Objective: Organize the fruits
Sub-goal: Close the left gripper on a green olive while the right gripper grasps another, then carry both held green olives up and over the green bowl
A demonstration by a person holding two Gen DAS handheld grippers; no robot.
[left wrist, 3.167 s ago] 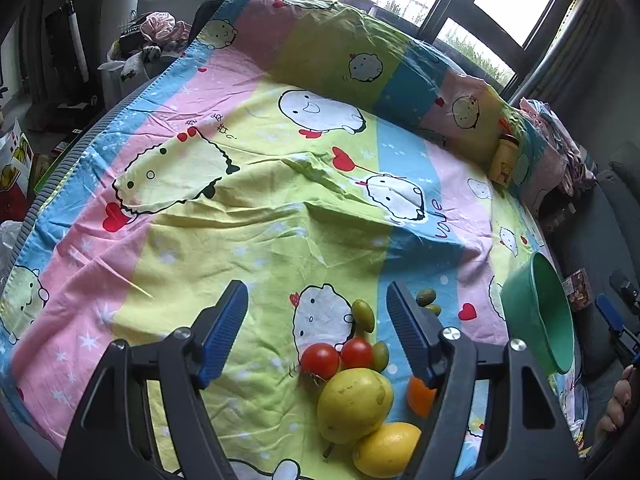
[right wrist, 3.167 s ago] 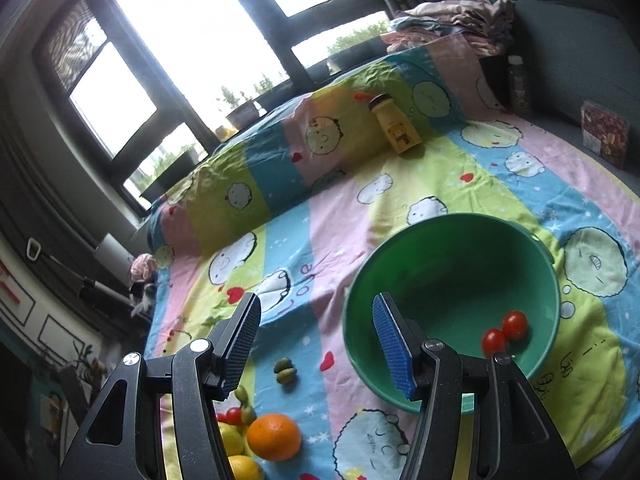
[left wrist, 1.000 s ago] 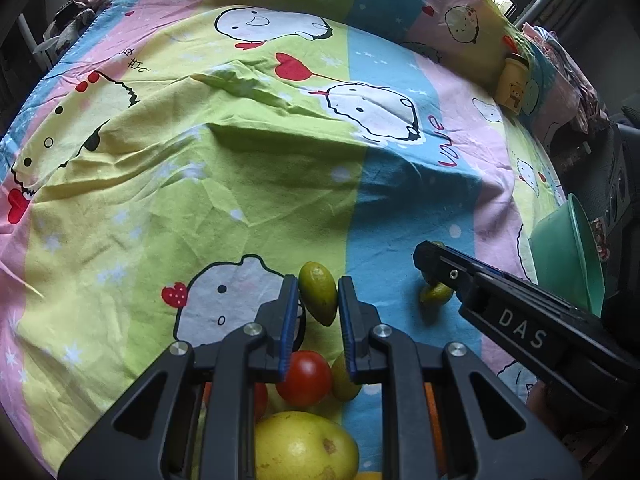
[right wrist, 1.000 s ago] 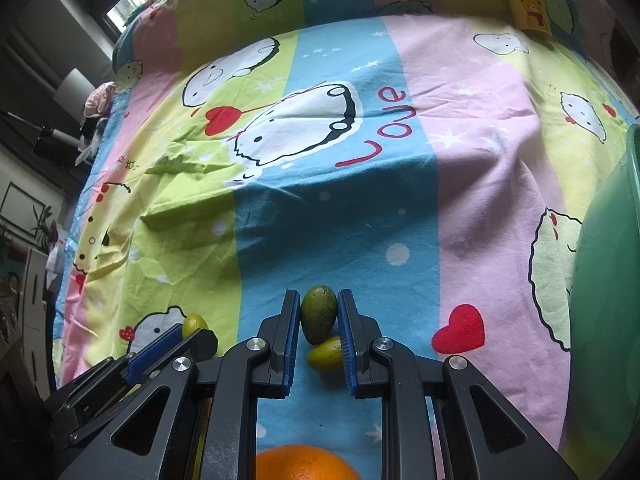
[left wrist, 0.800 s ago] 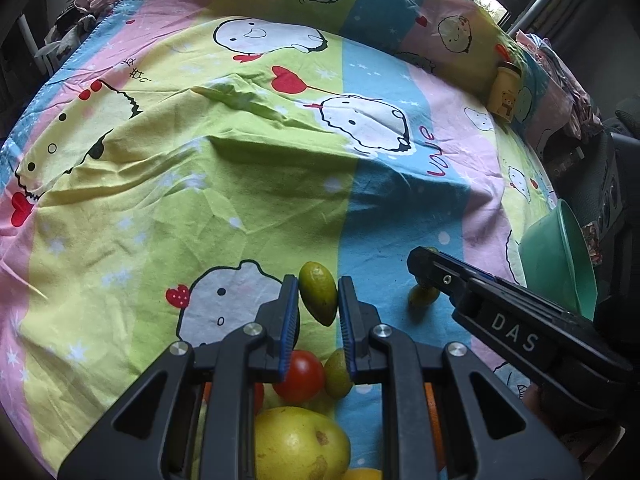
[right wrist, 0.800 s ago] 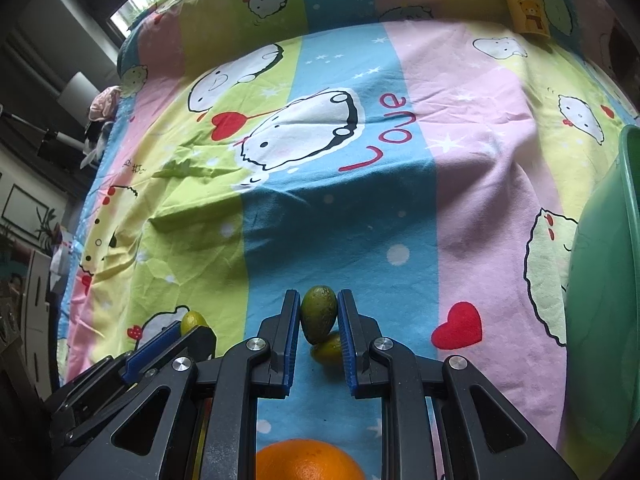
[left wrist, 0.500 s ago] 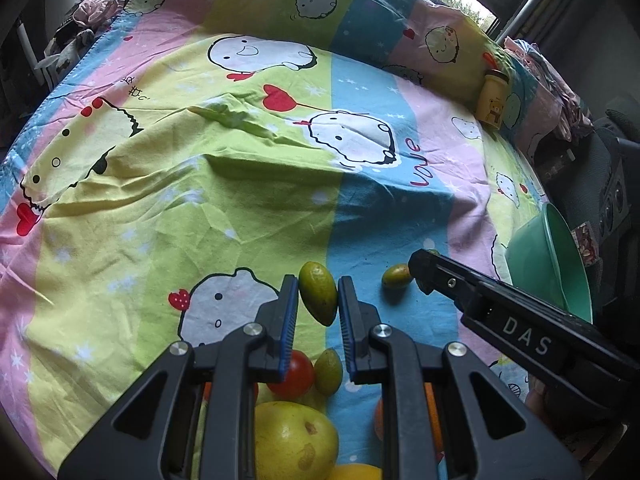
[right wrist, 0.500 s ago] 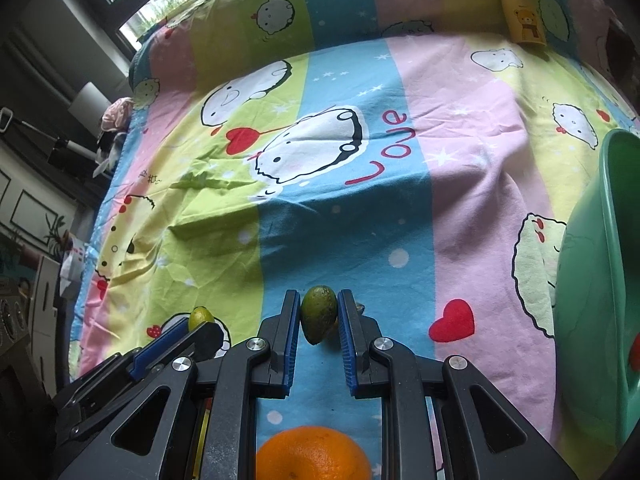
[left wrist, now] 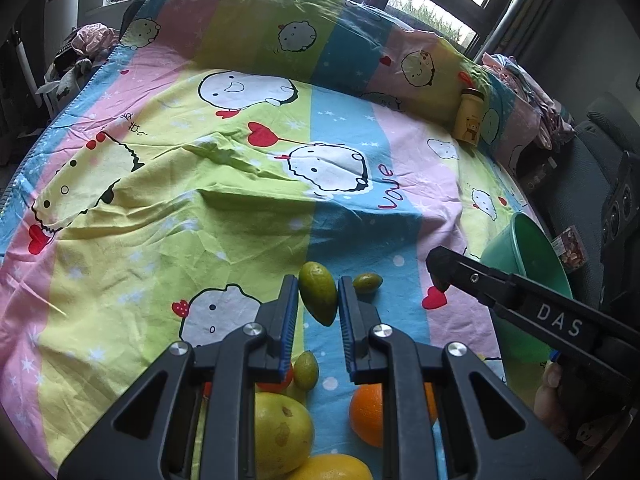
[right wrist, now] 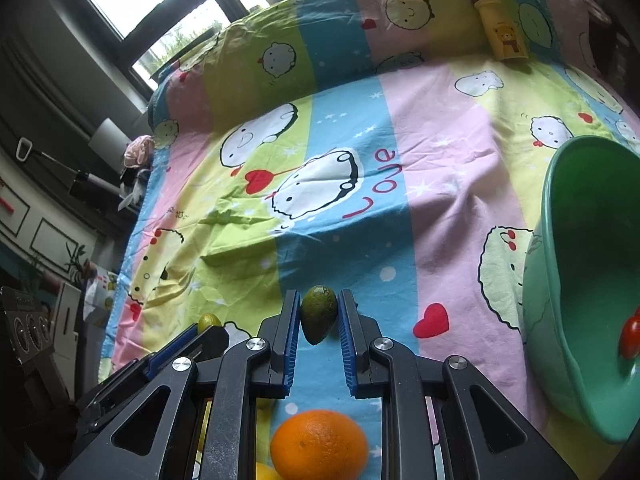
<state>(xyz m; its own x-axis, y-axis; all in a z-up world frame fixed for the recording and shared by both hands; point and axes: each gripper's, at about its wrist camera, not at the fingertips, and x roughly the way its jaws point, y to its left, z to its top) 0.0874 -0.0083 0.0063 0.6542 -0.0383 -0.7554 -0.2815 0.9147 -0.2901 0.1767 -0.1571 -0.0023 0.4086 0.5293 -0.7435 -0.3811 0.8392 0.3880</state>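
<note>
While both claws are clamping small green fruits, the rest of the fruit is lying on the cartoon-print sheet (left wrist: 168, 208).

The left gripper (left wrist: 318, 300) is pinching a light green fruit (left wrist: 318, 296) between its blue pads, above the sheet; only its own camera is showing what sits under and behind that claw: a tiny green fruit (left wrist: 306, 370), a yellow-green pear-like fruit (left wrist: 282, 432), a lemon (left wrist: 332, 468), with another small green fruit (left wrist: 367, 282) just right of the tips. The right gripper (right wrist: 319, 316) is squeezing a darker green fruit (right wrist: 318, 312); its view alone is revealing a red tomato (right wrist: 630, 336) inside the green bowl (right wrist: 568, 280) to its right. An orange (right wrist: 319, 444) is lying just below the right claw.
</note>
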